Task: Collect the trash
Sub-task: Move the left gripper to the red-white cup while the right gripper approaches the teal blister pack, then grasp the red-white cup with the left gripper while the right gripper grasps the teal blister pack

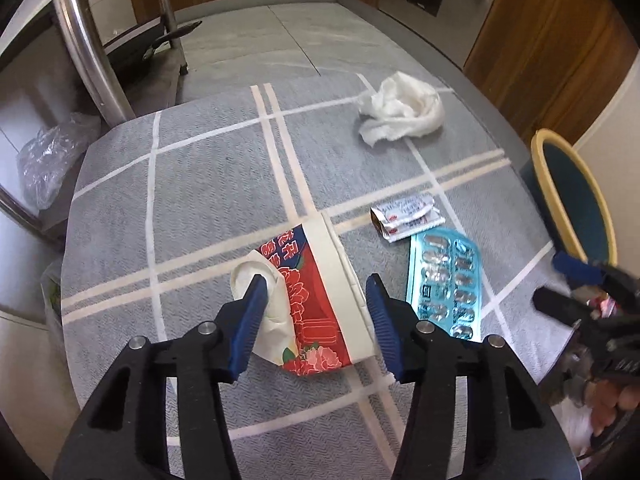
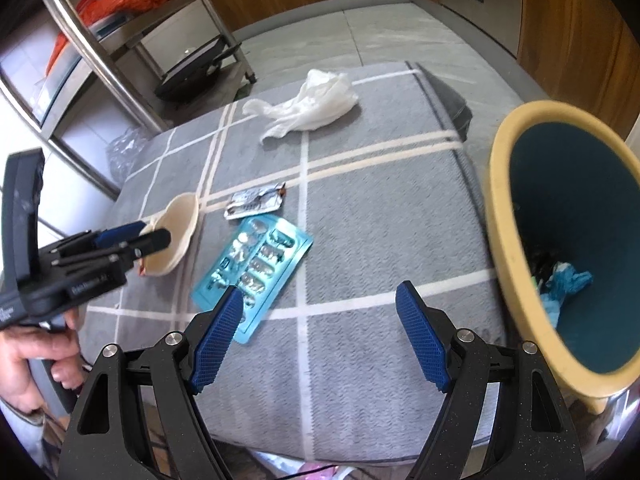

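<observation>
Right now my left gripper (image 1: pixel 316 300) hangs over the flattened red carton (image 1: pixel 320 300), its jaws apart with the carton between them; I can't tell whether the pads touch it yet, though the left pad sits against the carton's pale curled flap. The carton's long axis runs away from me, roughly in line with the jaws, so closing across its short width looks workable. My right gripper (image 2: pixel 320 320) is wide apart and empty above the grey checked bench cover (image 2: pixel 380 220). The blue blister pack (image 2: pixel 256 264) lies just left of its jaws, a foil wrapper (image 2: pixel 256 202) beyond that, a crumpled tissue (image 2: pixel 312 104) far ahead. The yellow-rimmed bin (image 2: pixel 500 200) stands right of the right jaws, so that hand is nearer for dropping.
</observation>
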### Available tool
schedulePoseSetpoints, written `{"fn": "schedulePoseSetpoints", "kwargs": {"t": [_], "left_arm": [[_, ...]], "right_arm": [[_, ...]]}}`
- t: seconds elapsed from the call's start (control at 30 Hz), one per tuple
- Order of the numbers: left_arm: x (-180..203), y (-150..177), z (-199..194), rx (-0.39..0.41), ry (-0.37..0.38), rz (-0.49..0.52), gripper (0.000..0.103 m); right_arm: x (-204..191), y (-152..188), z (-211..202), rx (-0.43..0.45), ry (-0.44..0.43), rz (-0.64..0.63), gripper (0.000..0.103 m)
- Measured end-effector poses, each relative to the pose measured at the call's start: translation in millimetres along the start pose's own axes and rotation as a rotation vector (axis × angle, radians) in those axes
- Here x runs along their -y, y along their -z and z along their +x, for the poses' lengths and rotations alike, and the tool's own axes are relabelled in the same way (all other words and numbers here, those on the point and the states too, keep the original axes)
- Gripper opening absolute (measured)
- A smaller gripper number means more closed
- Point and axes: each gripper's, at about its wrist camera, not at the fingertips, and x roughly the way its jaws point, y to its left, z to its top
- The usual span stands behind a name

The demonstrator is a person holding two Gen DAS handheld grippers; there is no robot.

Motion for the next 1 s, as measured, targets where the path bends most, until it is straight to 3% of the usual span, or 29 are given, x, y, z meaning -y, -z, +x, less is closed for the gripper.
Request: {"fn": "schedulePoseSetpoints", "kwargs": {"t": [0.5, 0.67, 0.87, 1.0], "left_arm": [[-22.0, -13.4, -21.9, 0.076, 0.044, -0.090, 0.049], [-27.8, -14.0, -23.9, 0.084, 0.051, -0.105, 0.049], [-38.7, -13.0, -27.3, 0.093, 0.053, -0.137, 0.049], [-44.3, -12.6, -29.2, 0.096, 0.057, -0.156, 0.049]], "right_arm": [[-16.6, 2.0, 27.8, -0.062, -0.061, 0.052, 0.080], [-36.7, 1.0, 42.9, -0.093, -0.067, 0.067, 0.086], [-65.7, -4.4, 59.7, -0.076, 0.051, 0.046, 0.095], [-91.4, -5.3, 74.4, -0.064, 0.169, -0.061, 0.096]]}}
